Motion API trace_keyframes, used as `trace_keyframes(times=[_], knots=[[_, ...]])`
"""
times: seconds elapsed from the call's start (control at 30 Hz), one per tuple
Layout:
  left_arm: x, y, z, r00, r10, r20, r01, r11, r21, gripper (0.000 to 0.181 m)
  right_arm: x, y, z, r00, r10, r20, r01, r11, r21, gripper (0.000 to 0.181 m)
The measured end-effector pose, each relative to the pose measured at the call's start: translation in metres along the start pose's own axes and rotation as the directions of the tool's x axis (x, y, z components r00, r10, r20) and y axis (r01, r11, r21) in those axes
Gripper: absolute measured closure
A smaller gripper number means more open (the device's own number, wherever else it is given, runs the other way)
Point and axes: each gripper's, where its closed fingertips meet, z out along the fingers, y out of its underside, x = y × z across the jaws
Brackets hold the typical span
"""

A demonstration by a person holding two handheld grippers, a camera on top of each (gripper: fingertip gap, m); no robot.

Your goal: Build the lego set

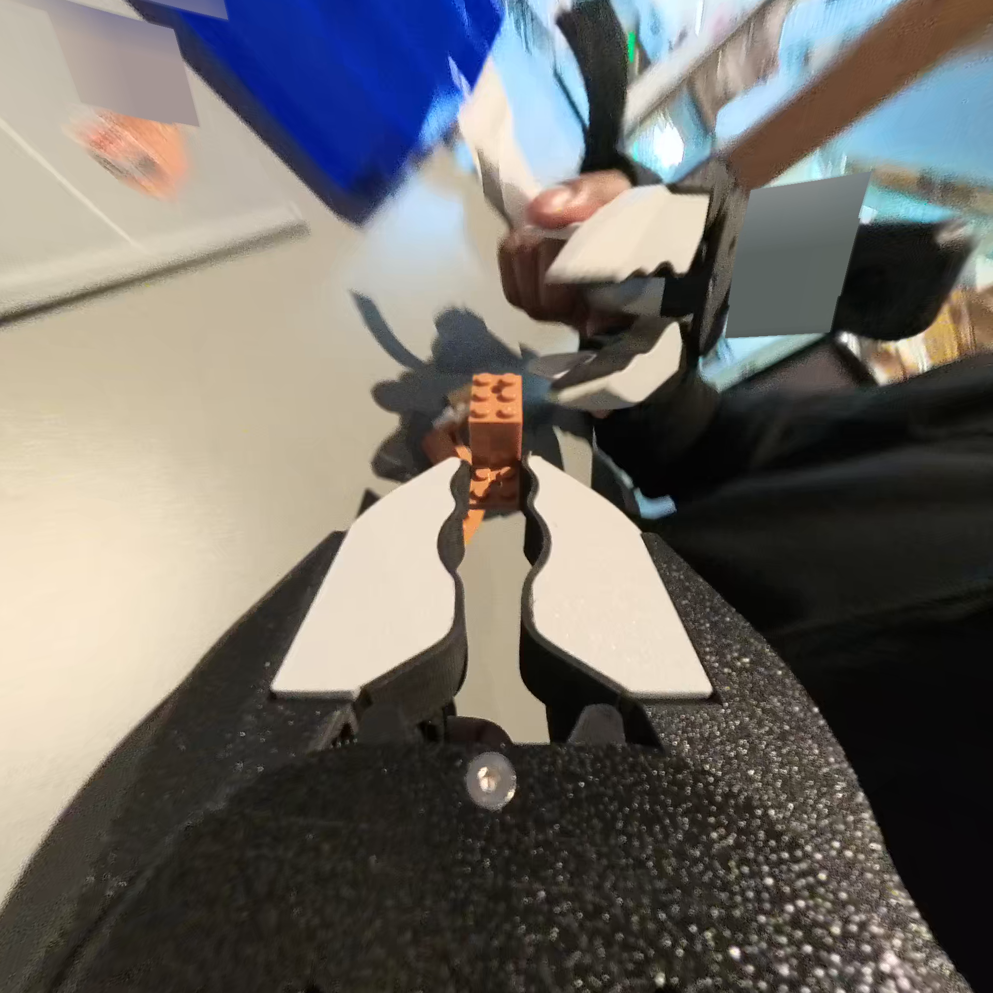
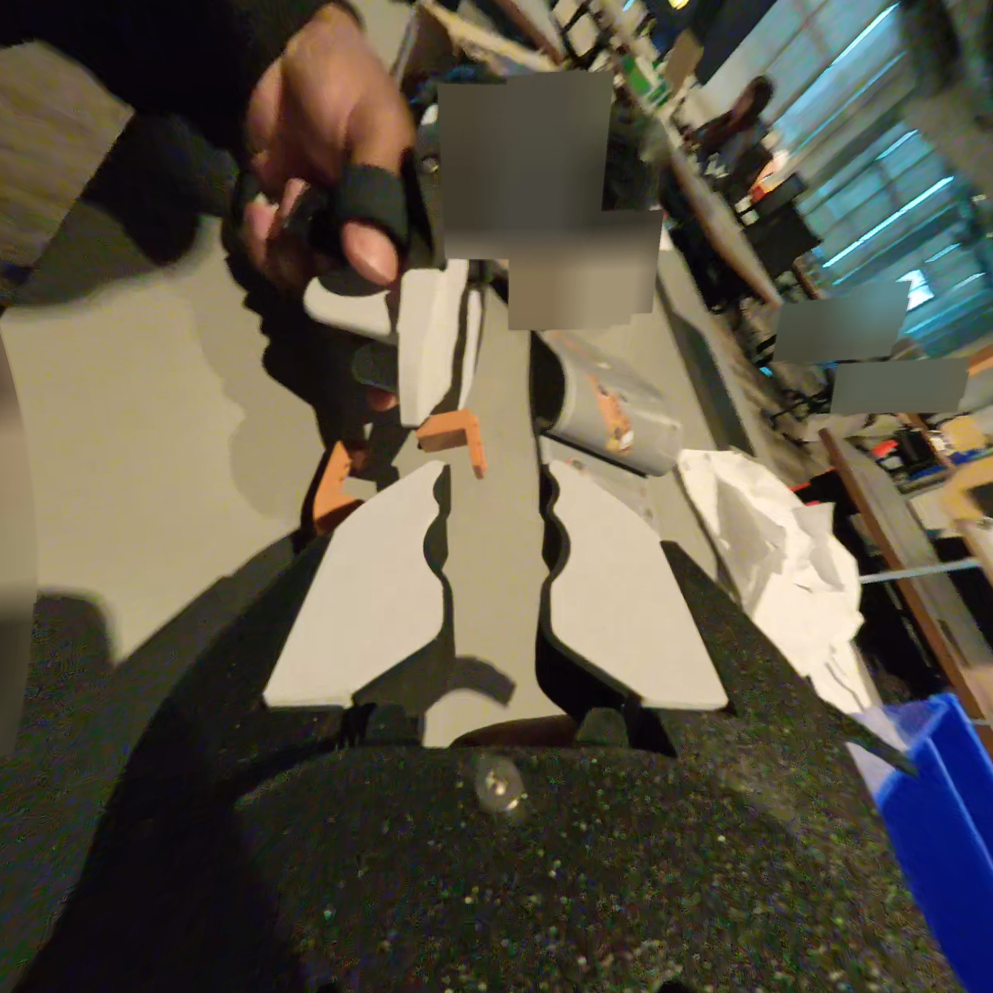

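White tabletop [image 1: 161, 483]: left tongs [image 1: 491, 473] clamp orange lego assembly [image 1: 494, 430]; right tongs [image 2: 491, 473] spread, empty. Right view alone: crumpled paper [image 2: 763, 564].

Small studded plastic brick assembly [image 1: 494, 424]: orange-brown. Left hand-held gripper [image 1: 493, 473]: light grey fingers, speckled black body. Square plastic bin [image 2: 945, 817]: saturated blue. Crumpled paper sheet [image 2: 774, 564]: white. Table [image 1: 161, 483]: off-white.
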Motion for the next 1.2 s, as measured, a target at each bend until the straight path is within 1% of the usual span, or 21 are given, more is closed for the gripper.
trace_keyframes(times=[0.13,0.27,0.33,0.47,0.57,0.63,0.7,0.77,0.83,0.87,0.93,0.97,1.0,1.07,1.2], knots=[[0.001,0.006,0.006,1.000,-0.002,-0.007,0.001,0.996,-0.085,0.164,-0.011,0.015,0.010,0.996,-0.038,0.075,0.044,0.995,-0.087,0.156],[-0.001,0.012,0.009,1.000,-0.021,-0.007,0.020,0.991,-0.131,0.164,-0.021,0.012,0.014,0.992,-0.042,0.118,0.049,0.997,-0.056,0.167],[-0.003,0.016,0.010,1.000,-0.028,-0.008,0.026,0.988,-0.153,0.164,-0.023,0.015,0.016,0.991,-0.063,0.115,0.072,0.995,-0.071,0.175],[-0.008,0.020,0.012,1.000,-0.011,0.018,0.014,0.982,-0.188,0.164,-0.027,0.022,0.018,0.990,-0.047,0.136,0.063,0.992,-0.113,0.177],[-0.007,0.022,0.010,0.999,0.037,0.021,-0.031,0.976,-0.213,0.161,-0.030,0.025,0.016,0.983,0.018,0.183,0.009,0.990,-0.142,0.177],[-0.007,0.021,0.006,0.996,0.082,0.032,-0.073,0.973,-0.220,0.155,-0.030,0.028,0.015,0.978,0.056,0.200,-0.022,0.985,-0.170,0.177],[-0.005,0.016,0.001,0.992,0.123,0.026,-0.115,0.972,-0.203,0.153,-0.028,0.030,0.014,0.976,0.089,0.198,-0.049,0.979,-0.197,0.177],[-0.003,0.006,-0.004,0.977,0.208,0.036,-0.200,0.967,-0.160,0.151,-0.025,0.032,0.013,0.966,0.147,0.213,-0.096,0.968,-0.234,0.177],[0.000,-0.003,-0.007,0.928,0.367,0.069,-0.356,0.925,-0.134,0.150,-0.024,0.033,0.013,0.948,0.223,0.227,-0.155,0.947,-0.281,0.177],[0.000,-0.007,-0.007,0.876,0.472,0.096,-0.459,0.879,-0.130,0.150,-0.023,0.033,0.014,0.937,0.260,0.233,-0.183,0.934,-0.306,0.177],[-0.002,-0.011,-0.008,0.730,0.668,0.145,-0.649,0.744,-0.160,0.151,-0.021,0.031,0.015,0.921,0.311,0.236,-0.228,0.919,-0.321,0.177],[-0.004,-0.009,-0.008,0.670,0.728,0.149,-0.702,0.686,-0.194,0.152,-0.020,0.031,0.015,0.914,0.333,0.232,-0.249,0.912,-0.327,0.177],[-0.005,-0.005,-0.008,0.639,0.757,0.134,-0.724,0.651,-0.228,0.152,-0.018,0.030,0.015,0.912,0.348,0.218,-0.266,0.906,-0.330,0.177],[-0.005,0.001,-0.006,0.624,0.775,0.098,-0.736,0.625,-0.258,0.153,-0.014,0.029,0.014,0.908,0.375,0.190,-0.300,0.895,-0.331,0.177],[-0.002,-0.002,-0.001,0.620,0.781,0.077,-0.754,0.620,-0.218,0.159,-0.017,0.024,0.013,0.904,0.385,0.185,-0.311,0.891,-0.331,0.177]])
